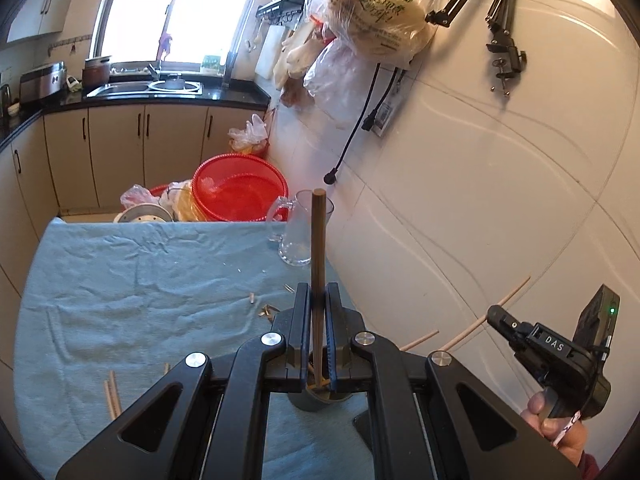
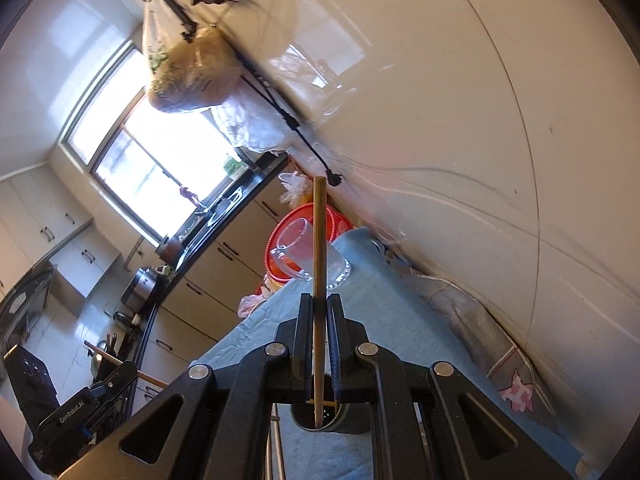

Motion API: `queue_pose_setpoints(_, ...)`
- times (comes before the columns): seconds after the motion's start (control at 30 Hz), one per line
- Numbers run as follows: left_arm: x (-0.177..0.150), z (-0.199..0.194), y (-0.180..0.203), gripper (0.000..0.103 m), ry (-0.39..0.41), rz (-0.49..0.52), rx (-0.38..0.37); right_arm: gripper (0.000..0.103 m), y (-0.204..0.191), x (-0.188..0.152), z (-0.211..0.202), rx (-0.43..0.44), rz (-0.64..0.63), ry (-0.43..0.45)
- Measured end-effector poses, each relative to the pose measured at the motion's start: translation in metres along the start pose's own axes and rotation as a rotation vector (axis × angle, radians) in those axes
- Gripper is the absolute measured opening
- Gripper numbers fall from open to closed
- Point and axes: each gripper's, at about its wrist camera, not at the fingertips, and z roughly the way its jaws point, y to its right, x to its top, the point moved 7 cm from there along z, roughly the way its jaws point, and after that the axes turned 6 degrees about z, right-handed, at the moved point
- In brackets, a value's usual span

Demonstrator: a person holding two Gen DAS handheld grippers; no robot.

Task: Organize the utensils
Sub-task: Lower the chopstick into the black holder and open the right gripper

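- Jaws of the left gripper (image 1: 319, 300) are closed on a dark chopstick (image 1: 318, 248); those of the right gripper (image 2: 320, 312) pinch a pale chopstick (image 2: 319, 264).
- Both sticks' lower ends hang over the dark holder cup (image 2: 342, 420) on the blue-clothed counter (image 1: 160, 280): a dropping-in step, I judge.
- Next: lower, then release.
- Loose chopsticks (image 1: 112, 398) lie further left; a glass jug (image 1: 296, 236) stands beyond.
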Motion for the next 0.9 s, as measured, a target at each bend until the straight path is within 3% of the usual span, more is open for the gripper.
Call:
queue_pose_setpoints(0.47, -0.015, 0.035, -0.003, 0.006, -0.055, 0.017, 0.018, 0.007, 0.024, -0.003, 0.047, -0.027, 0.090, -0.063)
queue_pose_setpoints(0.9, -0.026, 0.077, -0.018, 0.007, -0.111, 0.023, 0.026, 0.007, 0.009, -0.017, 0.089, -0.055, -0.022, -0.112)
